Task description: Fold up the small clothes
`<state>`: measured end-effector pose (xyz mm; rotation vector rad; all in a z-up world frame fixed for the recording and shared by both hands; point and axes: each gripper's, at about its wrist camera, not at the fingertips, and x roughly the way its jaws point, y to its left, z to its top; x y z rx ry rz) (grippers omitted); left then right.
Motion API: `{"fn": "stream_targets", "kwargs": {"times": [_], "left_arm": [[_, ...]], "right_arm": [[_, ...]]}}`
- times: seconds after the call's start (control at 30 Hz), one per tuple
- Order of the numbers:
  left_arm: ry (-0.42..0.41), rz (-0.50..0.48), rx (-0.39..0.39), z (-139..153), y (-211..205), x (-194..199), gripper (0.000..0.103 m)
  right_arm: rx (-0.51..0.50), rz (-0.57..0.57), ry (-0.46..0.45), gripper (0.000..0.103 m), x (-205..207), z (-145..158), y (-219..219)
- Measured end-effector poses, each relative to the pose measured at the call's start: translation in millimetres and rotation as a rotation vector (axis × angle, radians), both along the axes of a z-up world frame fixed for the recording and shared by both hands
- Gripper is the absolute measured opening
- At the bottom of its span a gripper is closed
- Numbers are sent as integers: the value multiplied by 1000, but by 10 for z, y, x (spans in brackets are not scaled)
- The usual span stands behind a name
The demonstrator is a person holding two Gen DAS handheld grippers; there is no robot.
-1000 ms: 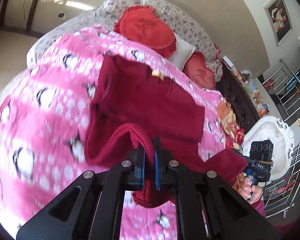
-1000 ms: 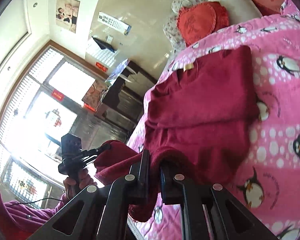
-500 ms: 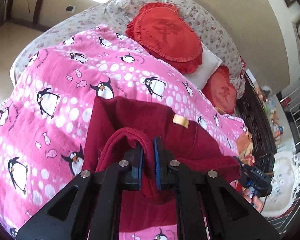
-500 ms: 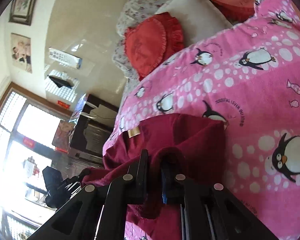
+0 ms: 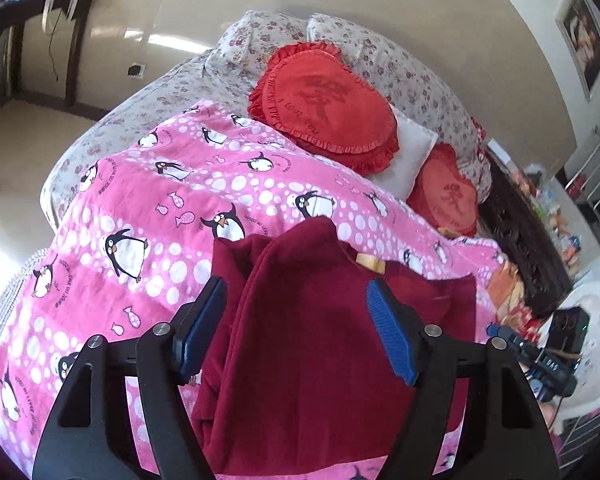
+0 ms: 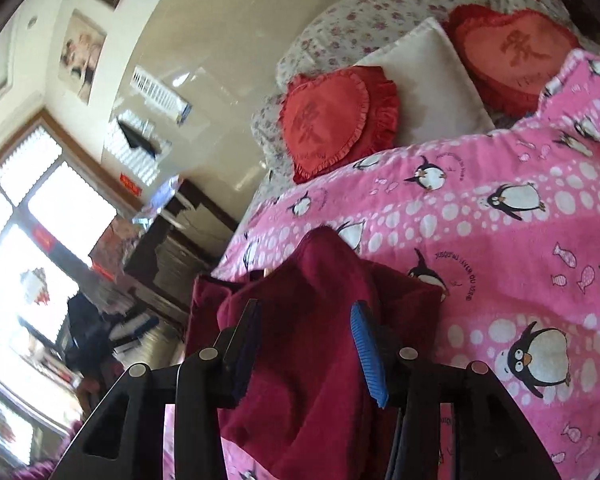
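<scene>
your left gripper (image 5: 296, 312) is opening up, blue pads spread, and the dark red garment (image 5: 312, 340) sits between them without being pinched. same deal with your right gripper (image 6: 306, 340) (jaws opening, cloth between them but not clamped). the garment lies folded over itself on the pink penguin blanket (image 5: 148, 216), near the red heart cushions (image 5: 324, 100).

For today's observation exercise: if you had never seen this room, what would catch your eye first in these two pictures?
First, the dark red garment, folded over on the bed right in front of both cameras, lying between the opening jaws of the left gripper and the right gripper. Beneath it spreads the bright pink penguin blanket. Behind that, red heart-shaped cushions lean against the floral pillows at the head of the bed.
</scene>
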<state>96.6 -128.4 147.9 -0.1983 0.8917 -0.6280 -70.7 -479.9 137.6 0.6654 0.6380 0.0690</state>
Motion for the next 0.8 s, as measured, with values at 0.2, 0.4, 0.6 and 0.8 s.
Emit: {"fn": "stream_targets", "kwargs": {"times": [0.2,0.4,0.6,0.8], "left_arm": [[2,-21,178,-391,-482,74,72],[84,95,199,-641,-381,446,72],[30,-38,178,-498,-391,465,73],[38,-78,182,-483,-627,567,74]], "right_arm": [[-290,74,137,45,652,-248,398],[-186,-96,208,41,908,-540,-184],[-289,-88,89,55,558,-128,-161],[-266,-85,123,75,695,-269,-256]]}}
